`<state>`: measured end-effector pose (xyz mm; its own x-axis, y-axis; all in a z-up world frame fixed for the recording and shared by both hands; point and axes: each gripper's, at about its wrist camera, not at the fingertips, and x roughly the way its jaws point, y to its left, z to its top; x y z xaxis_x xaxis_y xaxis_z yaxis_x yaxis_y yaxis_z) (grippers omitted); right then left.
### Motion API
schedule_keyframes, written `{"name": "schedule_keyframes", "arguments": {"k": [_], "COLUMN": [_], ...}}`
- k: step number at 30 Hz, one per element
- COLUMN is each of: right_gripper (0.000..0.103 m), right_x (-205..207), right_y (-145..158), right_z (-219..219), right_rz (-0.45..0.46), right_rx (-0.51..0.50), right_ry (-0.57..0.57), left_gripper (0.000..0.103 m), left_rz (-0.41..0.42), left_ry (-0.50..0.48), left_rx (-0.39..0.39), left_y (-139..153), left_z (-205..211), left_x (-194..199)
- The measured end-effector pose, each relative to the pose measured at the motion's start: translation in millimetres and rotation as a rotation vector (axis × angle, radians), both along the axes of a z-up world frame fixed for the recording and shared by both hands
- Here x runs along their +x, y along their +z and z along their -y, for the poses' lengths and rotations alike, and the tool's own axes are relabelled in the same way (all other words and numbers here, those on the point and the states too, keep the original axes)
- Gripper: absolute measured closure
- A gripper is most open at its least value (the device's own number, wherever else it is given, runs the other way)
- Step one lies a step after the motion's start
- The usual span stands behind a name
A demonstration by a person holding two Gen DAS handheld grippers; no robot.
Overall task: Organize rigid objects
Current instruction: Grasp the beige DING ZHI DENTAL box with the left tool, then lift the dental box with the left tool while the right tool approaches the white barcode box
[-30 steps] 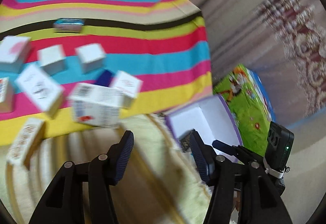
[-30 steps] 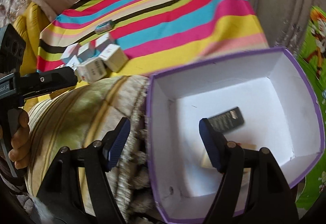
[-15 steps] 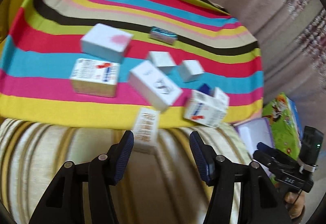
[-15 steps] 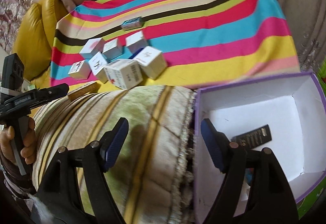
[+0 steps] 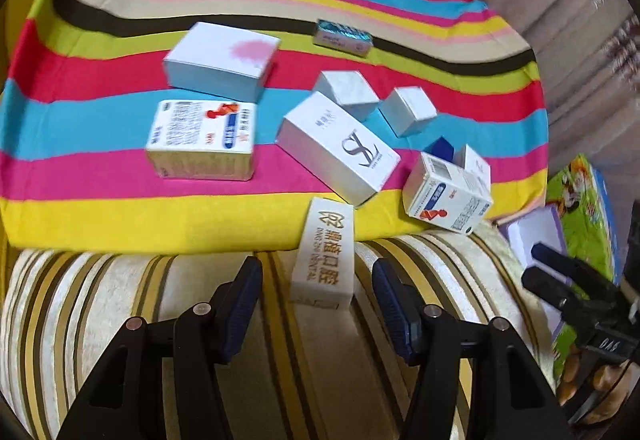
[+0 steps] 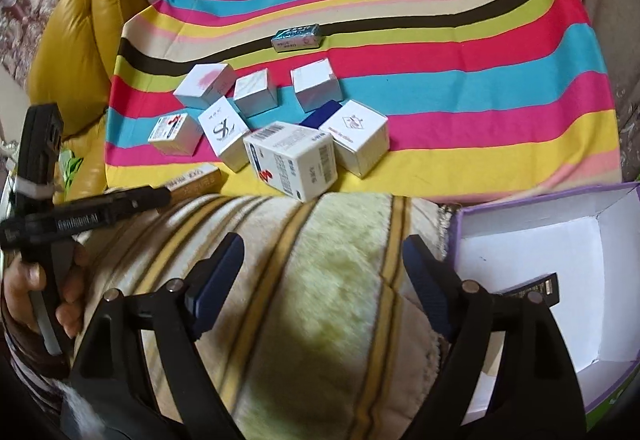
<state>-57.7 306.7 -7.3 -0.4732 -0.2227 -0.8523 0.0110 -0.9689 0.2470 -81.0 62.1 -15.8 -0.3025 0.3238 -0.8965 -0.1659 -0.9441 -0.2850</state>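
In the left wrist view, the left gripper (image 5: 316, 310) hung wide open with nothing between its blue pads, aimed at a long cream box with gold lettering (image 5: 326, 254). That box lay lengthwise toward the camera, half on the striped cloth (image 5: 100, 168) and half on the plush striped cushion (image 5: 120, 320), its near end just ahead of the fingertips. Beyond it, other white cartons sat close together on the cloth, among them an SK-marked box (image 5: 340, 146) and a carton with a red figure (image 5: 448, 196). At the right edge the right gripper (image 5: 560, 274) showed beside the purple-rimmed box (image 5: 532, 236).

In the right wrist view, the right gripper (image 6: 320, 280) was likewise spread wide and empty, hovering over the cushion (image 6: 332, 300). The purple-rimmed box (image 6: 460, 224) stood at the right, open, with a dark flat item (image 6: 540, 286) lying inside. The left gripper (image 6: 160, 194) reached toward the cream box (image 6: 200, 180) at the cloth's edge.

The step in hand appeared to be picking up the cream box for the purple-rimmed box. To do it well, the left gripper would likely need to advance until the pads straddle the box's long sides, centred, then close squarely; an off-centre pinch on soft plush could tip or twist the carton, and its neighbours lay near enough to be nudged.
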Motion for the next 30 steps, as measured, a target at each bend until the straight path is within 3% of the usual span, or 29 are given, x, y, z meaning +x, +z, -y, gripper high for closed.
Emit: {"name": "schedule_keyframes", "arguments": {"k": [5,8,9,15,22,30], "right_gripper": [0.018,0.018,0.018,0.017,0.017,0.017], "right_x": [-14.3,-22.7,-24.8,-38.6,-50.8,-66.8], "right_y": [1.6,1.0,0.8,-0.5,-4.5,-17.0], "right_z": [12.0,21.7,23.9,42.0,69.7,80.1], "right_rz": [0.02,0.021,0.022,0.026,0.034,0.08], "right_rx": [-0.014,0.011,0.012,0.065,0.167,0.189], "right_ry": [-0.015,-0.013,-0.016,-0.072,-0.136,-0.19], "left_gripper": [0.045,0.068,0.07,0.071,0.071,0.071], "left_rz": [0.024,0.035,0.033,0.012,0.017,0.022], "left_ry": [-0.063,-0.067,-0.061,-0.05,0.029,0.06], "left_rx": [-0.027,-0.027,-0.024,0.009,0.077,0.109], "left_y": [-11.1,-16.5,-16.6,-15.8,-11.7,-12.6], "left_z": [-14.7,-14.5,-12.9,-7.4,19.4,27.6], "left_x": [-12.2,-15.1,-14.4,-7.3,-1.9,-4.5]}}
